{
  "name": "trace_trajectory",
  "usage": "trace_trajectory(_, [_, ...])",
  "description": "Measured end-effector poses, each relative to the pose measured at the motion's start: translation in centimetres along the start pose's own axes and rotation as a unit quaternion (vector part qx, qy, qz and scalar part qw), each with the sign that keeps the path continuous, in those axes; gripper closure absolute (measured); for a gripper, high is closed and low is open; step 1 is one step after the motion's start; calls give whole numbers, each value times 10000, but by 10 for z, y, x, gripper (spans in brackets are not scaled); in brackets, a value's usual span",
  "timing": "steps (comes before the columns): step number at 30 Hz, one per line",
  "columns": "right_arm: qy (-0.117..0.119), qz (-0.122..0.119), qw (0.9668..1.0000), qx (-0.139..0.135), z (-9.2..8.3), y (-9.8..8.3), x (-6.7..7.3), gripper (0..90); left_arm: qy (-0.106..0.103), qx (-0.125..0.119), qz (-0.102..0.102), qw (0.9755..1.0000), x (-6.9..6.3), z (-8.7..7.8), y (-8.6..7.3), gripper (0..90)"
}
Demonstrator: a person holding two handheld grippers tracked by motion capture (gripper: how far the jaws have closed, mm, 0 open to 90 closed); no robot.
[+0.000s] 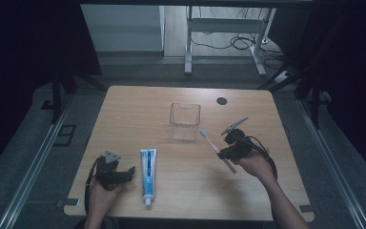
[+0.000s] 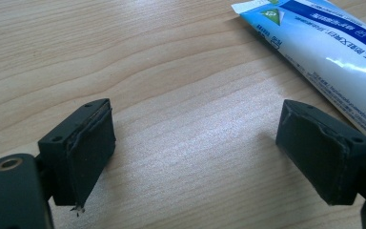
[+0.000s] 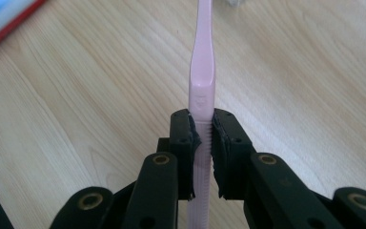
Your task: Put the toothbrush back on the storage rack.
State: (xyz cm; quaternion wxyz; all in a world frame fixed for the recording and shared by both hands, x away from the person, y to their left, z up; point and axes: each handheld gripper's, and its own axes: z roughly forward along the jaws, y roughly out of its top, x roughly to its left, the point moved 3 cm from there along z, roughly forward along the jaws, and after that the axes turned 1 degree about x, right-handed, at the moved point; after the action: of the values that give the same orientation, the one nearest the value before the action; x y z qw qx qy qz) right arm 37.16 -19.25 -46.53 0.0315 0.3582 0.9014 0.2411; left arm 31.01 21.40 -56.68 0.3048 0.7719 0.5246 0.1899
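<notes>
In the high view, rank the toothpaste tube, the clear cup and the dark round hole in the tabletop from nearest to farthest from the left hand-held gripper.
1. White and blue toothpaste tube: lying flat just to the right of the left hand-held gripper.
2. Clear square plastic cup: mid-table, farther back.
3. Dark round hole: near the far edge, right of the cup.

A wooden table (image 1: 181, 191) stands on grey floor (image 1: 43, 157), a white desk frame (image 1: 224, 28) beyond.
</notes>
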Motion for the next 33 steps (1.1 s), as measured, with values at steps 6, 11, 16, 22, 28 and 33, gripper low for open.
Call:
trace_trajectory(6, [44, 31, 9999, -160, -2, 8, 0, 787, 0, 0, 6, 10000, 0, 0, 0, 130])
trace_trajectory(11, [48, 43, 9992, -396, -8, 19, -1, 787, -2, 0, 24, 10000, 0, 0, 0, 130])
trace_trajectory(16, [35, 51, 9981, -615, -11, 29, -2, 788, 0, 0, 37, 10000, 1, 0, 0, 130])
trace_trajectory(22, [34, 28, 9971, -762, -10, 38, -1, 787, -2, 0, 40, 10000, 0, 0, 0, 130])
trace_trajectory(28, [-9, 5, 9960, -898, -6, 48, -1, 787, -6, -1, 28, 10000, 0, 0, 0, 130])
trace_trajectory(33, [-28, 32, 9951, -993, -5, 55, -5, 788, -7, 0, 28, 10000, 0, 0, 0, 130])
